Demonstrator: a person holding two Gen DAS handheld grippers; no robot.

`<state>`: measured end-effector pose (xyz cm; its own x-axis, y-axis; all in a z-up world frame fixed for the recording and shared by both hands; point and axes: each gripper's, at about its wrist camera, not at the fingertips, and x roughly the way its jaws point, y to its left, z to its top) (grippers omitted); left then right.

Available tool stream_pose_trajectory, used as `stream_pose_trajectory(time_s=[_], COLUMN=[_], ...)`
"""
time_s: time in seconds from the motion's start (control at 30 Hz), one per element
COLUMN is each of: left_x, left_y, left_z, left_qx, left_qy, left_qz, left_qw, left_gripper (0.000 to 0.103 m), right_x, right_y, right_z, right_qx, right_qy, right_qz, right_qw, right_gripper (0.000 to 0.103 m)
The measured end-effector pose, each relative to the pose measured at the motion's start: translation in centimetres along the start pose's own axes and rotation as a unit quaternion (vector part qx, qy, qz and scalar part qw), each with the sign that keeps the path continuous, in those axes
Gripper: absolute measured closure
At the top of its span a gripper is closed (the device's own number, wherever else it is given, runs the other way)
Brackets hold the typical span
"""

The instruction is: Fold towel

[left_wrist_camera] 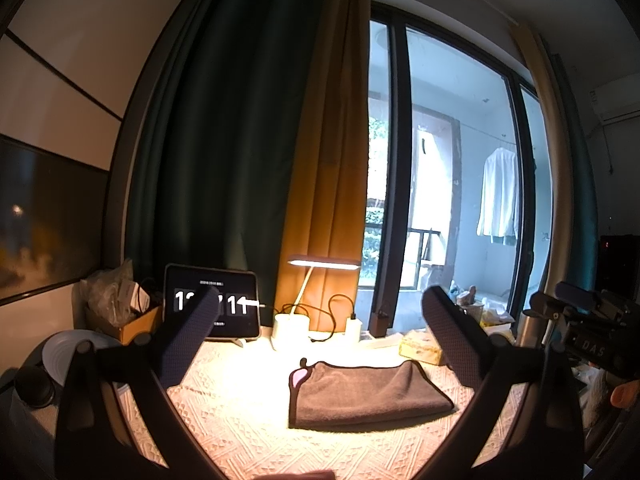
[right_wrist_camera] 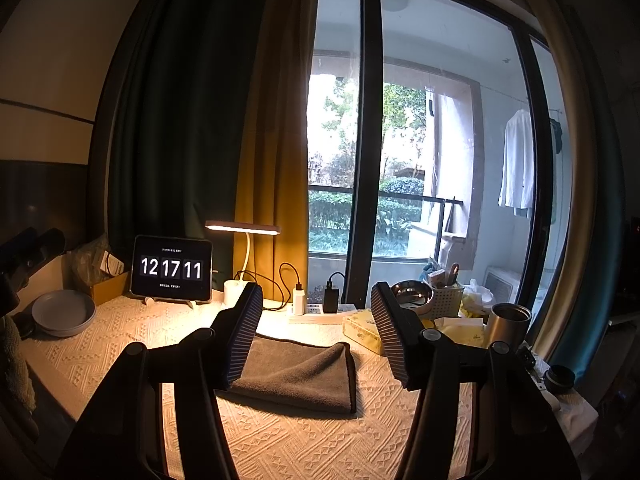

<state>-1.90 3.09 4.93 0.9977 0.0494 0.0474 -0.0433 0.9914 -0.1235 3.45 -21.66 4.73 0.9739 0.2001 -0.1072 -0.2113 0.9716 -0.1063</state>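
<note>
Grey towel lies folded flat on patterned tablecloth, long axis left-right, pink tab pointing left. Left gripper spread wide, empty, above it. Right gripper likewise wide, empty.

Desk under patterned cream cloth, lit lamp at back edge. Dark green curtain, mustard curtain left of big window; daylight, balcony outside.

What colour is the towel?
Dark grey-brown towel, clearest in the right wrist view.
</note>
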Motion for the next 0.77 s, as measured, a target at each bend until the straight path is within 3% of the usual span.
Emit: stream_pose_trajectory(time_s=[0.77], left_x=[0.74], left_y=[-0.17], left_z=[-0.55], left_qx=[-0.003], left_qy=[0.013], left_qz=[-0.004], left_qw=[0.9999], left_gripper=[0.001], right_x=[0.29], right_y=[-0.24], right_z=[-0.41], right_qx=[0.003], right_qy=[0.005], right_qz=[0.001], right_qw=[1.0], right_gripper=[0.043])
